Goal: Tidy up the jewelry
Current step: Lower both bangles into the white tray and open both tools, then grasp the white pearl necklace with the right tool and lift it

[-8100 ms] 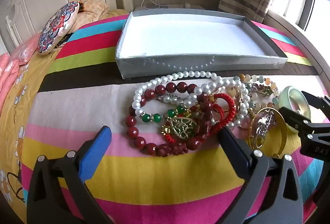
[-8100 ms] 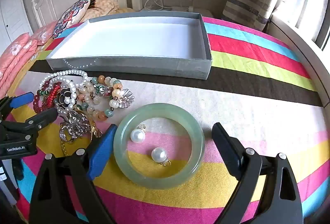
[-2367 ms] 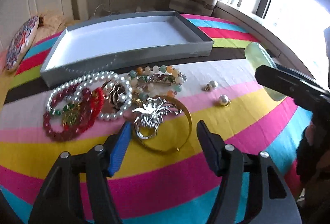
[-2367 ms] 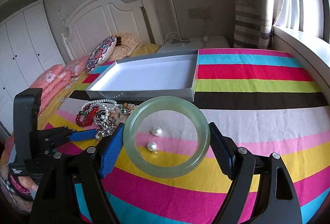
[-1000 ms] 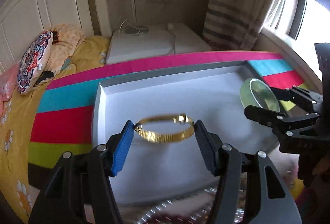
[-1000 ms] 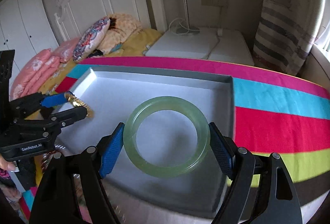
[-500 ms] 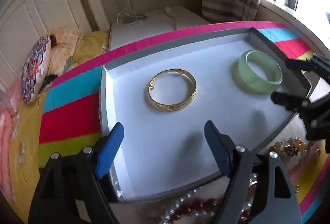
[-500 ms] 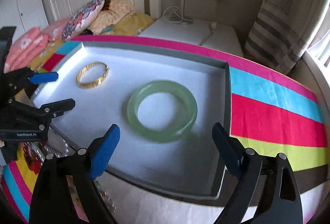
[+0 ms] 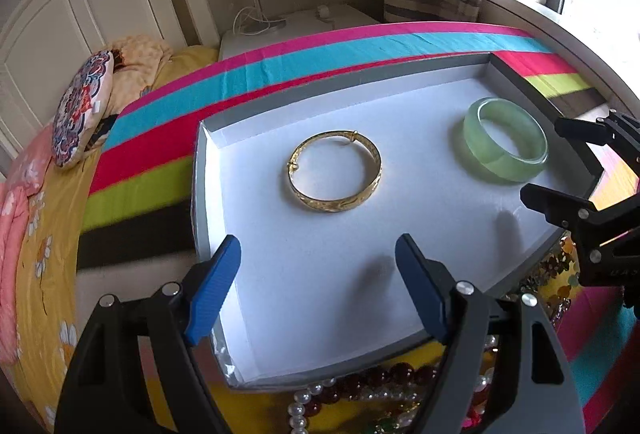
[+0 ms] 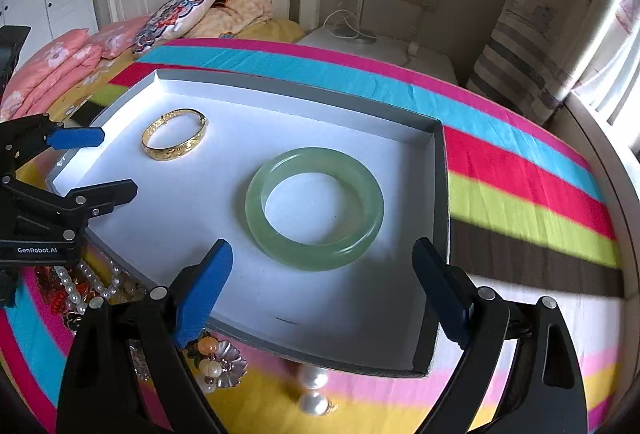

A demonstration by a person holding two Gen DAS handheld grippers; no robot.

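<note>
Right wrist view only: two loose pearl earrings (image 10: pixel 313 390) at bottom centre on the striped bedspread (image 10: pixel 528 194), just outside the tray's near wall, plus a flower brooch (image 10: pixel 224 358) at lower left. Left wrist view only: dark red beads and pearl strand (image 9: pixel 360 390) along the bottom edge, below the tray.

Left gripper (image 9: pixel 318 286) stands wide, nothing between its blue pads; gold bangle (image 9: pixel 334 170) lies above it, mid-frame, apart from the fingers. In the right view the same gripper (image 10: pixel 96 164) shows at left edge, fingers spread over the tray's left rim.

Right gripper (image 10: pixel 324 294) wide open, empty; jade bangle (image 10: pixel 315 208) lies flat just above and between the fingertips, not touched. Left view shows this gripper (image 9: pixel 560 162) at right edge, beside the jade bangle (image 9: pixel 505 144).

Grey tray (image 10: pixel 440 218) with white floor holds both bangles, well apart: gold bangle (image 10: pixel 175 139) upper left, jade centre. Remaining jewelry pile (image 10: pixel 86 290) sits outside, lower left.
</note>
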